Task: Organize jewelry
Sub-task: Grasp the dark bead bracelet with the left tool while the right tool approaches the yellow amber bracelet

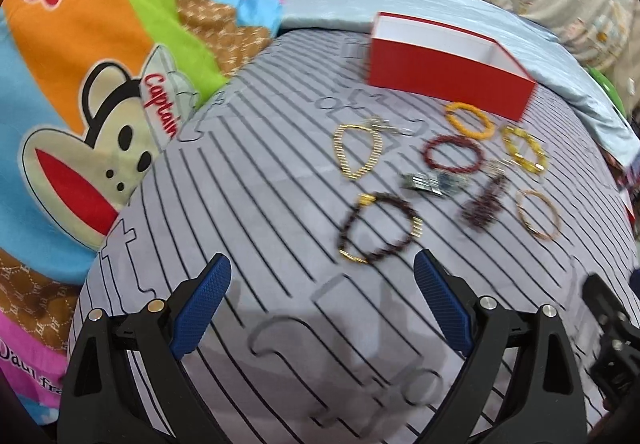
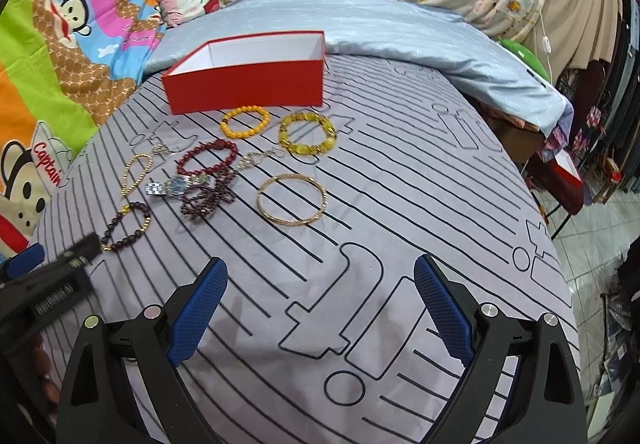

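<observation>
Both claws, left and right, hung spread and empty; bracelets lay just before the box.

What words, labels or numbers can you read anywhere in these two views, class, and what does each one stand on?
"Captain": red script on the cartoon monkey's cap on the colourful blanket, seen in both views.
White lettering on the pink blanket strip, bottom left of the left view: cut off, unreadable.
Embossed lettering on the left tongs, in the right view: too blurred.
Watch dial: too small.
Red box: no text.
</observation>
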A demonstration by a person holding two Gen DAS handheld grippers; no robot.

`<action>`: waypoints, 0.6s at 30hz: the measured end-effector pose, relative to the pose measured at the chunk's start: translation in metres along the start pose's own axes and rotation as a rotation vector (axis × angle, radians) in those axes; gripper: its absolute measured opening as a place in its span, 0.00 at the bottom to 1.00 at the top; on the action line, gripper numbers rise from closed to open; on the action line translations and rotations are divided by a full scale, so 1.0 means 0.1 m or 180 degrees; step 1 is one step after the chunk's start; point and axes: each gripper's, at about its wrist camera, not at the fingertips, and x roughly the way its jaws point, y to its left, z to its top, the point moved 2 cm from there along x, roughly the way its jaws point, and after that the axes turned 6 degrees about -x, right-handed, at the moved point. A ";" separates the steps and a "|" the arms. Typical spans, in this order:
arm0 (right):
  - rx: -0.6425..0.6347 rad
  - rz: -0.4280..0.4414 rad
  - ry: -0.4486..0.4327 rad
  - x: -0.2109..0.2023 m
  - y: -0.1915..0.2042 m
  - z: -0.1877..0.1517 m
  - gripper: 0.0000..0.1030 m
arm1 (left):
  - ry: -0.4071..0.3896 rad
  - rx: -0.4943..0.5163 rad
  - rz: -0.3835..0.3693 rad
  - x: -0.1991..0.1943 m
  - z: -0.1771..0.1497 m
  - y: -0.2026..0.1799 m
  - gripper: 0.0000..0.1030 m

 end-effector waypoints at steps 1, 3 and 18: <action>0.0014 0.0009 0.0013 0.02 -0.02 0.00 0.88 | 0.0000 -0.0015 0.0018 0.05 0.02 0.03 0.86; 0.0033 0.0018 0.0037 0.08 -0.04 0.01 0.88 | 0.0026 -0.0004 0.0037 0.15 0.05 0.05 0.86; 0.0075 0.0085 0.0105 0.35 -0.13 0.16 0.88 | 0.0075 0.0188 -0.0200 0.53 0.13 -0.18 0.43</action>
